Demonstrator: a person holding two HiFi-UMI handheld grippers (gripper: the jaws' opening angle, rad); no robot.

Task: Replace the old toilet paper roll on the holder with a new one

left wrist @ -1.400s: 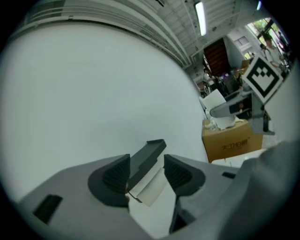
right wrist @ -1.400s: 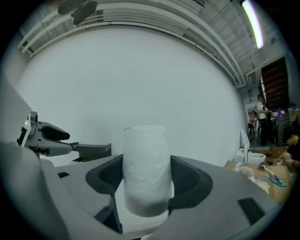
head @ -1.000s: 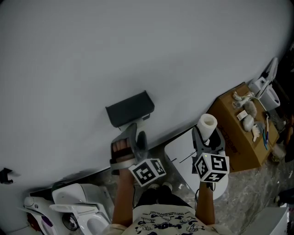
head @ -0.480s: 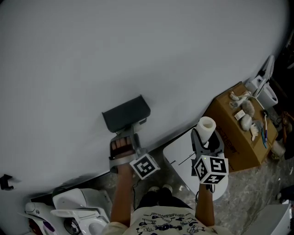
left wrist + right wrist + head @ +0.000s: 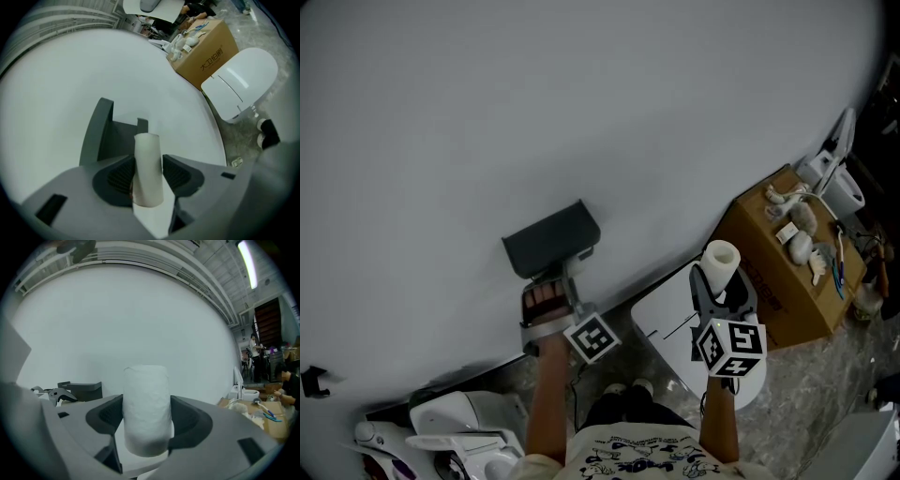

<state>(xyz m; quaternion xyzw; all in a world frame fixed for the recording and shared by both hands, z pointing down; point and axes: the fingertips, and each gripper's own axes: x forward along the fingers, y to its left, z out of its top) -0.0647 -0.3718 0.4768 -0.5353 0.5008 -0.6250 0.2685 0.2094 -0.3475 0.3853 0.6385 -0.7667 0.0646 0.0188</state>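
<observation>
White and slim, the old roll (image 5: 148, 168) is little more than a bare tube, standing between the jaws of the left tool (image 5: 570, 274). Those jaws have just been closing, and both ribbed pads now lie against the tube's sides. The left tool is raised to the underside of the dark-grey holder (image 5: 551, 236), a boxy hood fixed to the pale wall (image 5: 581, 112). In the left gripper view the holder stands directly behind the tube. Whether the tube still hangs on the holder's arm I cannot tell. A loose white strip of paper trails from the tube's near end.

The right tool (image 5: 721, 286) is held well to the right of the holder, pointing almost level. It is clamped on the new roll (image 5: 146, 404), a full, fat cylinder of quilted paper that stands upright, with its pads pressed into both flanks.

Below and between the two tools sits a white toilet (image 5: 667, 309) with its lid down. A brown cardboard box (image 5: 773, 272) stands beside it on the mottled grey floor (image 5: 825, 375), with small pale items on top.
</observation>
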